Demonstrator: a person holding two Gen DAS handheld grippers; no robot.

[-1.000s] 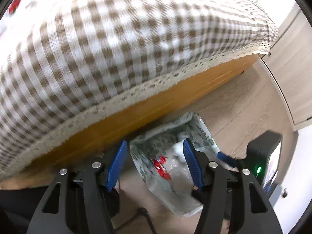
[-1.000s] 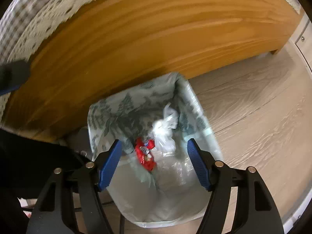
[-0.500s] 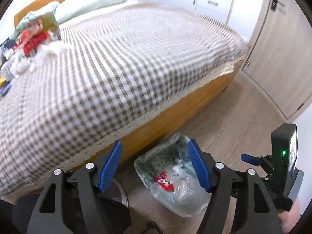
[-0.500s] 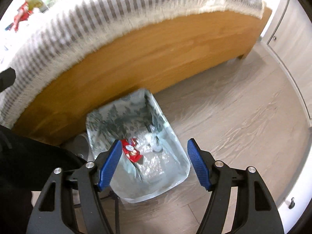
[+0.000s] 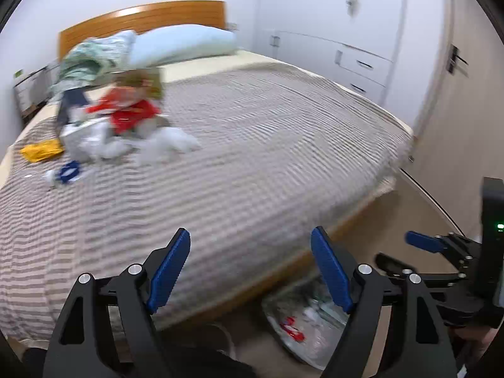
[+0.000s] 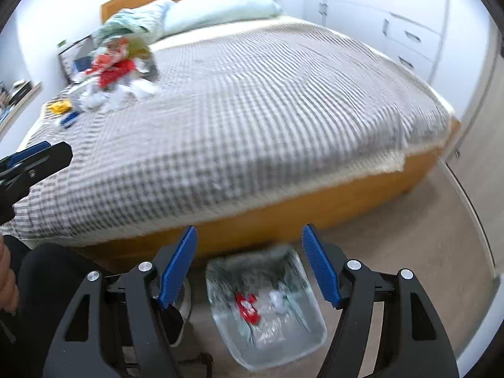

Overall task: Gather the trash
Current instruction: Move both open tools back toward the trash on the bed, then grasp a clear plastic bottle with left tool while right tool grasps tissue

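Note:
A bin lined with a clear bag (image 6: 267, 308) stands on the floor by the bed's side; a red wrapper (image 6: 247, 307) and white crumpled trash lie in it. It also shows in the left wrist view (image 5: 299, 327). A pile of trash (image 5: 126, 126) with red, white, yellow and blue pieces lies far up the checked bedspread (image 5: 252, 163), also in the right wrist view (image 6: 110, 75). My left gripper (image 5: 250, 271) is open and empty over the bed's edge. My right gripper (image 6: 249, 264) is open and empty above the bin.
The wooden bed frame (image 6: 315, 208) runs behind the bin. Pillows (image 5: 182, 44) lie at the headboard. White cupboards and drawers (image 5: 362, 60) line the far wall. Wood floor (image 6: 409, 252) lies to the right. A dark leg (image 6: 47, 271) is at lower left.
Both grippers have risen and tilted up from the bin, so the whole bed and the trash pile come into view. Both stay open and empty.

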